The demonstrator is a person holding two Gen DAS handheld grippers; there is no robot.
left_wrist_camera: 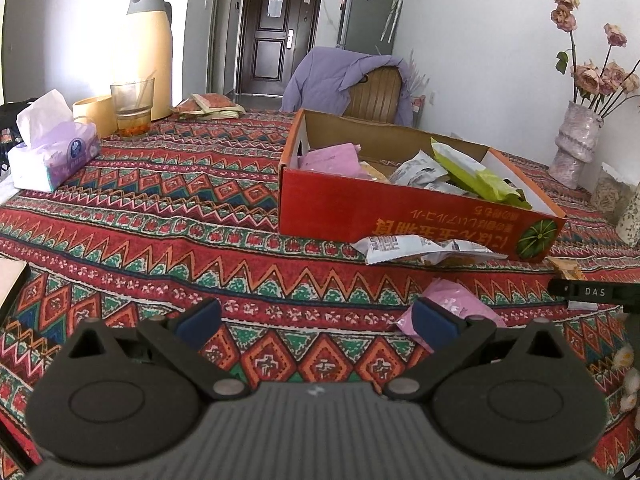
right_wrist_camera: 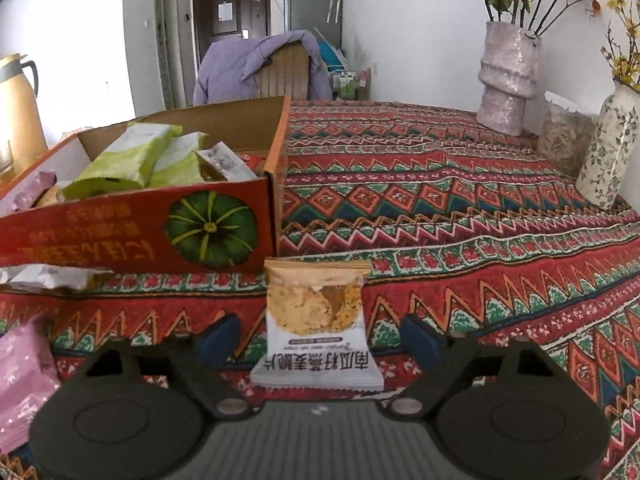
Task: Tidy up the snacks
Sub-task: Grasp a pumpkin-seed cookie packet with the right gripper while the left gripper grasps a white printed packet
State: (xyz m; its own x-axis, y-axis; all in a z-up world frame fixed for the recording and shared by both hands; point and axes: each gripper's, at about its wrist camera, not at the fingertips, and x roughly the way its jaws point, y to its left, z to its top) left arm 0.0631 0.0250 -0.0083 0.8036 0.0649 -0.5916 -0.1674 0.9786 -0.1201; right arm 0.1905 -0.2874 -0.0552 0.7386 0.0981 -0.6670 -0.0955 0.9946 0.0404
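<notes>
Patterned red cloth (right_wrist_camera: 460,208) covers the table I am working over, and nearest me my right gripper (right_wrist_camera: 320,340) has its pads spread either side of a cracker packet (right_wrist_camera: 316,320) lying flat at twelve o'clock, not yet pinched. My left gripper (left_wrist_camera: 316,320) hangs spread and empty, a pink packet (left_wrist_camera: 452,304) just beyond its pad at one o'clock. A silver packet (left_wrist_camera: 420,250) lies further out against the red box (left_wrist_camera: 400,216). Inside the box, green packets (right_wrist_camera: 136,156) and others already sit. I judge the sorting partly done: three loose snacks remain.
</notes>
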